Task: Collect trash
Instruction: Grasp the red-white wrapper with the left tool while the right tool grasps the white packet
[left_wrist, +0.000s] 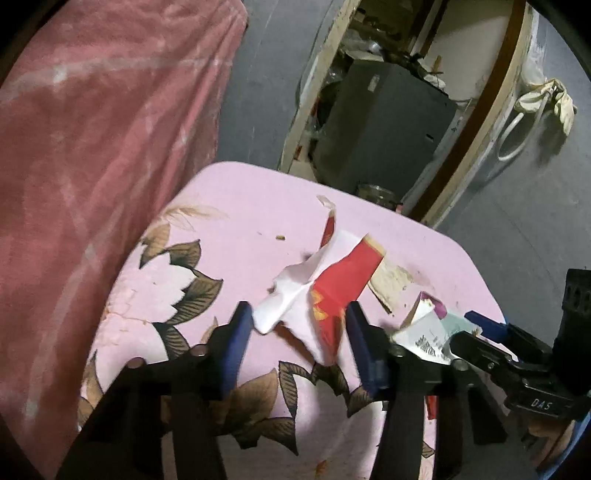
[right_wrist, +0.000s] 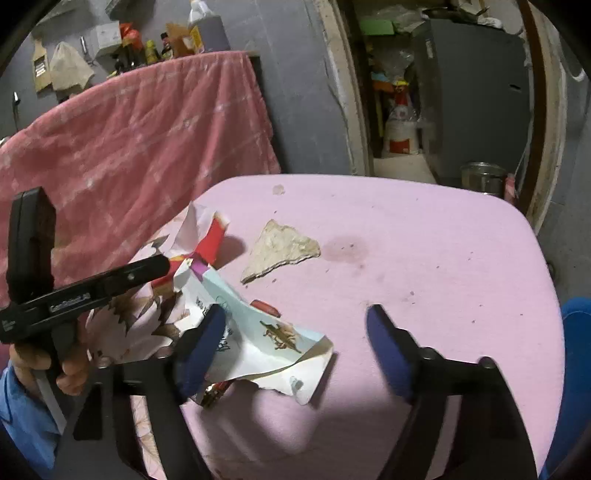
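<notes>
Blue-padded fingers of the left claw (left_wrist: 295, 332) stand apart, straddling a crumpled red-and-white paper wrapper (left_wrist: 332, 284); whether the pads press it cannot be told. Beneath lies a pink cloth-covered counter (right_wrist: 424, 240), smooth, round-cornered, printed with brown leaves at its left. Just right of the wrapper, a flat, torn, beige cardboard scrap (right_wrist: 280, 251) rests on the cloth. Further right, the right claw (right_wrist: 295, 332) stands apart, its left pad lying on a creased pale-blue printed paper packet (right_wrist: 266, 339), its right pad over bare cloth. Behind, a pink quilted blanket (right_wrist: 140, 140) hangs in folds.
</notes>
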